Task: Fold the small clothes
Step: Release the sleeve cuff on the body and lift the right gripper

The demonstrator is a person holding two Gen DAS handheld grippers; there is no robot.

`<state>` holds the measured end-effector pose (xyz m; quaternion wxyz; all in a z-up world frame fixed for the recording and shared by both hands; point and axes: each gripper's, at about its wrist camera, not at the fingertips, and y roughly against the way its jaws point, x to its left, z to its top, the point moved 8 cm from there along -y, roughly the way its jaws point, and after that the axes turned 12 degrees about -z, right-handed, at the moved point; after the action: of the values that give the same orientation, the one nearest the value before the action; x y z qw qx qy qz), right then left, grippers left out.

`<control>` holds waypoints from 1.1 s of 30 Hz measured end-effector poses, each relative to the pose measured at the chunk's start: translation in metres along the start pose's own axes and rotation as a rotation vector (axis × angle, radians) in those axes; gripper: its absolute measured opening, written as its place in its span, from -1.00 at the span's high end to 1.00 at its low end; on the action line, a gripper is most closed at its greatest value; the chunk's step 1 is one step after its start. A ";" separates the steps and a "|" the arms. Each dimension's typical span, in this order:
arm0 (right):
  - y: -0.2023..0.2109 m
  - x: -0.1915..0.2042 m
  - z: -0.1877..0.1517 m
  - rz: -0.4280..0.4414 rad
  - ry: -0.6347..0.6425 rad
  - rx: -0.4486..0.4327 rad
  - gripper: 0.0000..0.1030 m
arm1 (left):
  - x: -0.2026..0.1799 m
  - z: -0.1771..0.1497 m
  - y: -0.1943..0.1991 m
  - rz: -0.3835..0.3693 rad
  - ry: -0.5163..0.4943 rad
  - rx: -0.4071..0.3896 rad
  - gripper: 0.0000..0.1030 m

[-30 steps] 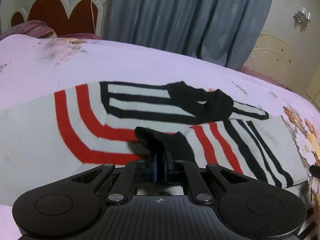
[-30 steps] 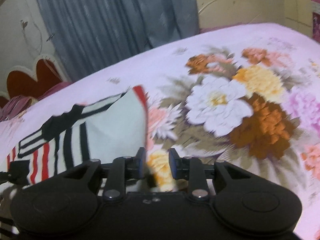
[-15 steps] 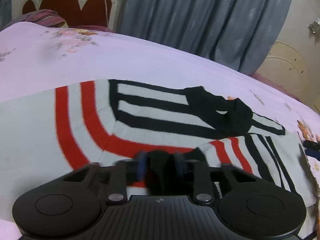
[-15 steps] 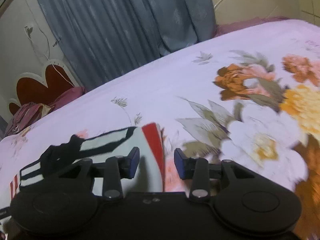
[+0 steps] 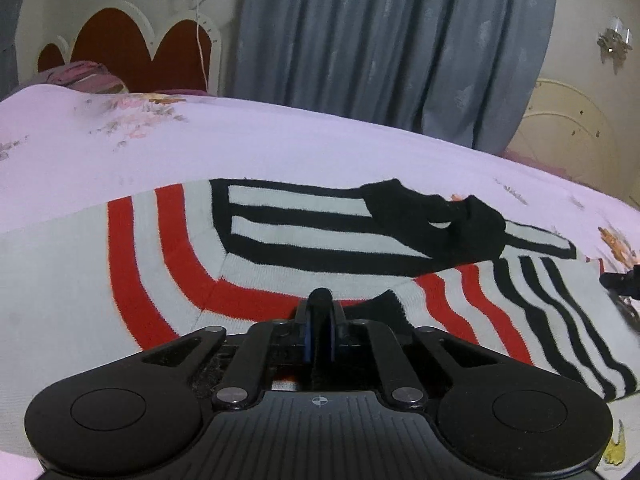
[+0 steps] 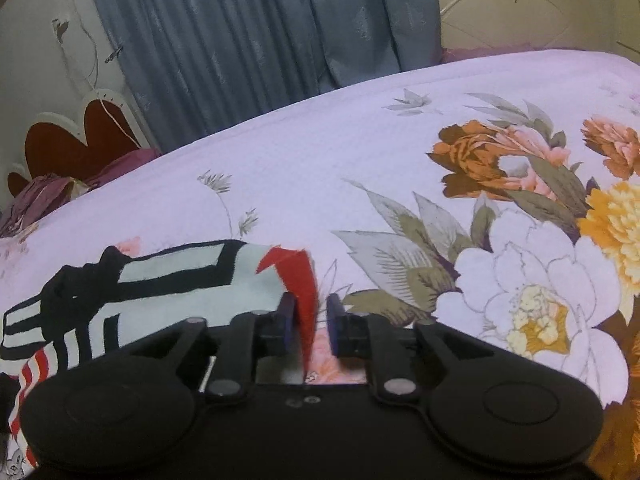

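A small pale knitted sweater (image 5: 280, 248) with red and black stripes lies flat on the bed; its black collar (image 5: 436, 220) faces the far side. My left gripper (image 5: 319, 320) sits low over the near sleeve. A fold of the black cuff (image 5: 386, 308) is pinched between its blue pads, and the jaws are opening slightly. In the right wrist view the sweater (image 6: 160, 280) ends in a raised red hem corner (image 6: 304, 280). My right gripper (image 6: 311, 320) straddles that red edge. Its jaws are closing, with a gap still showing beside the right pad.
The bed carries a lilac sheet (image 6: 320, 160) with big printed flowers (image 6: 540, 300) on the right. A red scalloped headboard (image 5: 132, 48) and a pillow (image 5: 84, 80) stand at the far left, grey curtains (image 5: 380, 40) behind. The right gripper's tip (image 5: 620, 282) shows at the sweater's right end.
My right gripper slid left across the flowered sheet to the sweater's red corner, and its jaws narrowed around it. The left gripper stayed on the black cuff and tilted slightly.
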<state>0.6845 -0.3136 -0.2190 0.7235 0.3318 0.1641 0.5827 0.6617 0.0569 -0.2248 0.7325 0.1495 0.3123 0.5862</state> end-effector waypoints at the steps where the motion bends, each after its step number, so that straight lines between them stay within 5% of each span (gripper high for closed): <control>1: 0.002 -0.002 0.002 -0.008 0.001 -0.002 0.43 | 0.001 0.004 0.004 0.046 0.006 -0.012 0.46; 3: 0.016 0.003 0.011 -0.029 0.043 -0.059 0.40 | -0.008 0.020 0.023 0.152 -0.043 -0.103 0.12; 5: 0.025 0.023 0.014 0.034 0.104 -0.082 0.43 | -0.042 0.032 0.021 0.055 -0.070 -0.133 0.09; 8: 0.024 0.079 -0.004 0.167 0.236 -0.033 0.52 | -0.106 0.031 -0.015 -0.115 -0.126 -0.054 0.09; 11: 0.020 0.115 -0.023 0.233 0.336 0.007 0.53 | -0.136 0.021 -0.052 -0.147 -0.177 0.030 0.09; 14: 0.012 0.105 -0.019 0.169 0.360 -0.007 0.65 | -0.113 0.014 -0.060 -0.080 -0.174 0.063 0.09; 18: -0.013 0.028 0.011 -0.002 0.211 0.006 1.00 | -0.056 0.007 -0.040 0.075 -0.188 0.057 -0.02; 29: -0.015 0.029 0.011 -0.023 0.231 0.006 0.92 | -0.061 0.012 -0.022 0.068 -0.184 -0.001 -0.04; 33: -0.013 0.031 0.010 -0.028 0.257 0.008 0.86 | -0.075 0.015 -0.018 -0.005 -0.194 -0.011 -0.04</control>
<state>0.7088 -0.2883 -0.2157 0.7031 0.2551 0.2624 0.6097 0.6764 -0.0169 -0.2027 0.7616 0.2008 0.2370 0.5688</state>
